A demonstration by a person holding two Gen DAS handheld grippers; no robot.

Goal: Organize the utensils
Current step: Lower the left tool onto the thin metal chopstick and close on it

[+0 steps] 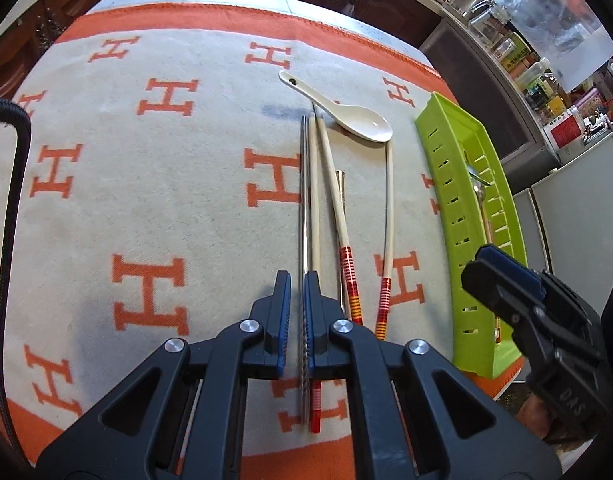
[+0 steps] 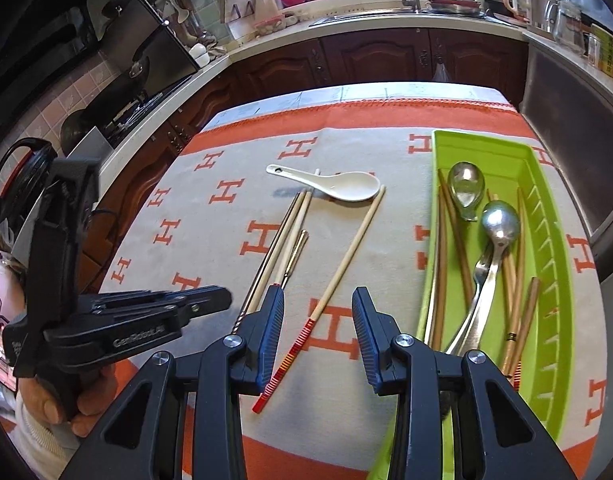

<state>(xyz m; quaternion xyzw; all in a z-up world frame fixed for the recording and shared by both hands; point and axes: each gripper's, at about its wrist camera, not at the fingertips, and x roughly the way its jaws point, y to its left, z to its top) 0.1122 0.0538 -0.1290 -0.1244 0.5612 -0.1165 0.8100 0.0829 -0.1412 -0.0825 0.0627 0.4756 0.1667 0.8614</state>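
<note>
Several chopsticks lie side by side on the orange-and-cream cloth: a metal chopstick (image 1: 303,208), cream ones with red-striped ends (image 1: 315,200) (image 1: 387,216) (image 2: 338,276). A white ceramic spoon (image 1: 358,120) (image 2: 338,185) lies beyond them. My left gripper (image 1: 297,300) hovers low over the metal chopstick's near end, jaws nearly closed with that chopstick in the narrow gap. My right gripper (image 2: 318,340) is open and empty above a striped chopstick, left of the green tray (image 2: 546,248) (image 1: 446,168), which holds metal spoons (image 2: 500,224) and wooden chopsticks.
The cloth covers a table (image 2: 386,90) with kitchen counters, cabinets and a sink behind. A black cable (image 1: 10,208) runs along the left side. Jars and bottles (image 1: 546,80) stand on the counter at the right.
</note>
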